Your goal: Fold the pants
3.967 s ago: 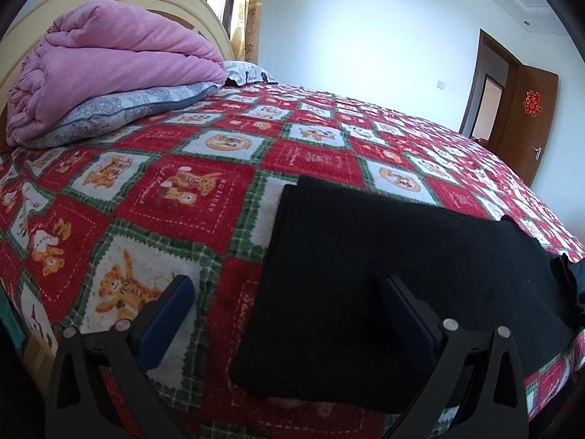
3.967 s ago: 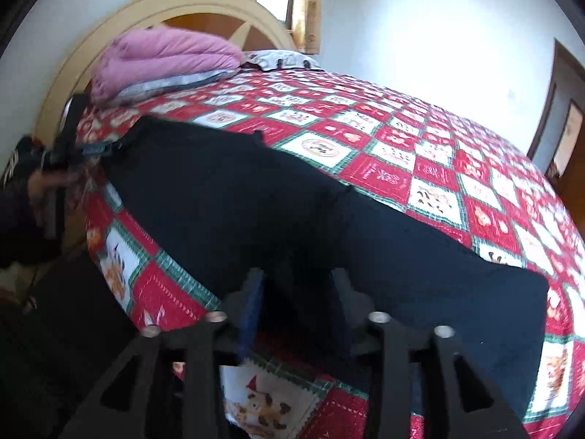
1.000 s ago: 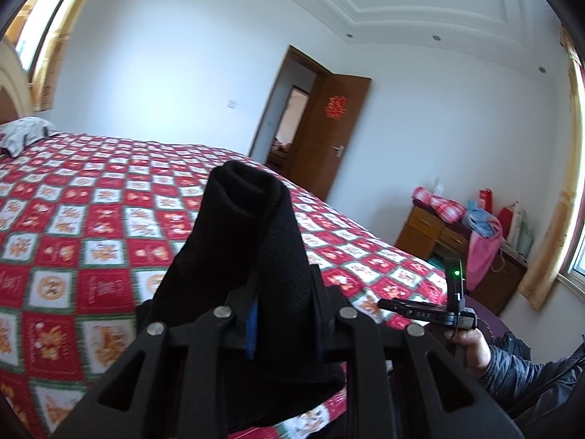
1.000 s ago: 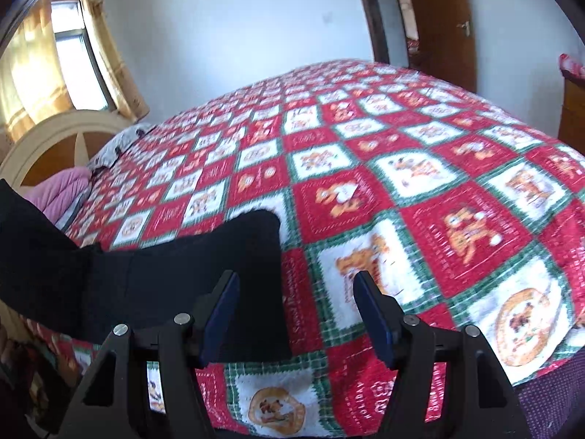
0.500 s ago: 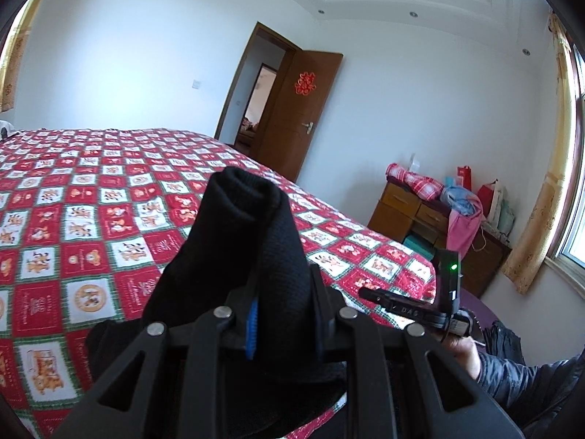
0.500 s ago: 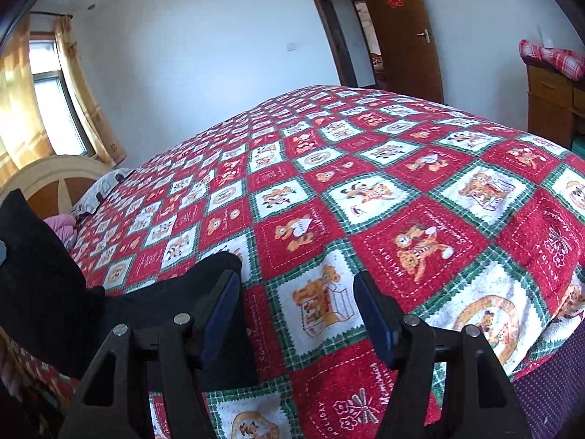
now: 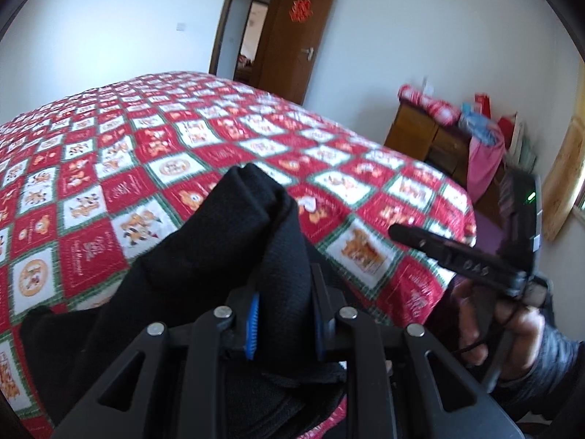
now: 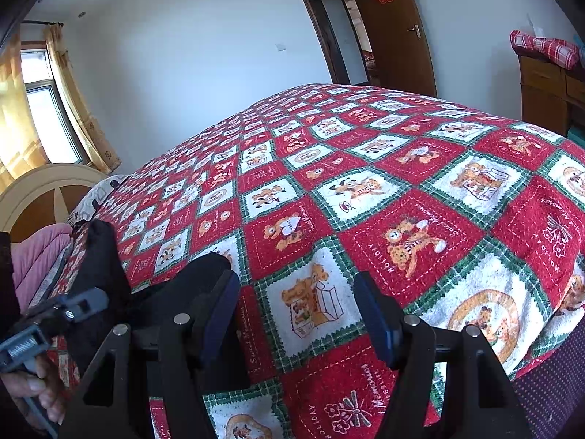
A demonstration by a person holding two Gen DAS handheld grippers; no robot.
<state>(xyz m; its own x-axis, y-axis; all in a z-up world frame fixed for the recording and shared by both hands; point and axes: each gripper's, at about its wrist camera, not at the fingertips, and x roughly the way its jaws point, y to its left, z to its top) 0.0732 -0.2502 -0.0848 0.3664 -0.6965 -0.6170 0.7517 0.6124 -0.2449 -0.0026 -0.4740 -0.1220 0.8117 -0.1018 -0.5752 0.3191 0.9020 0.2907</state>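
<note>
Black pants (image 7: 234,241) lie partly on the bed, and one bunched, doubled end of them stands up between the pads of my left gripper (image 7: 285,314), which is shut on it. In the right wrist view the same raised end (image 8: 98,256) hangs from the left gripper (image 8: 84,303) at the far left. The rest of the black cloth (image 8: 182,285) lies by my right gripper's left finger. My right gripper (image 8: 296,311) is open over the quilt near the bed's edge, with nothing between its pads. It also shows at the right of the left wrist view as the right gripper (image 7: 402,234), held by a hand (image 7: 486,329).
A red, white and green checked quilt (image 8: 402,190) covers the whole bed. A brown door (image 7: 292,36) stands open beyond it. A wooden dresser (image 7: 431,139) piled with clothes is by the right wall. The headboard (image 8: 40,194) and a pink blanket (image 8: 36,259) are at far left.
My left gripper has carried the bunched pants end sideways and lower, toward the bed's foot end and closer to my right gripper. The right gripper has stayed almost still and open.
</note>
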